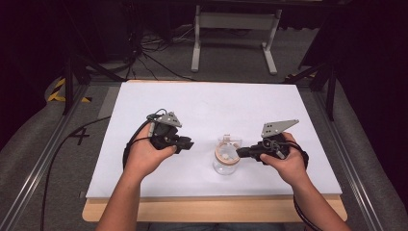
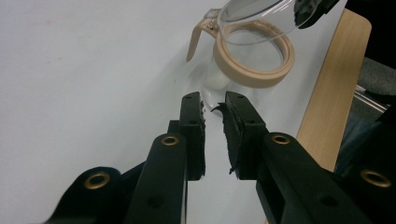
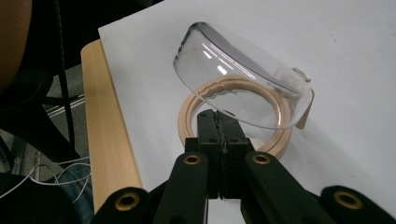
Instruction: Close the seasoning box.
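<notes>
In the high view, the left gripper (image 1: 185,143) sits at the left of centre of the white table cover (image 1: 202,103), held in the left hand (image 1: 144,156). Its jaws stand a little apart and hold nothing. To its right, near the middle of the frame, stands a glass jar (image 1: 226,161) with a beige ring at its mouth. Its clear hinged lid (image 3: 243,88) is tilted up. At the right, the right gripper (image 1: 243,152) has its jaws pressed together on the edge of this lid.
</notes>
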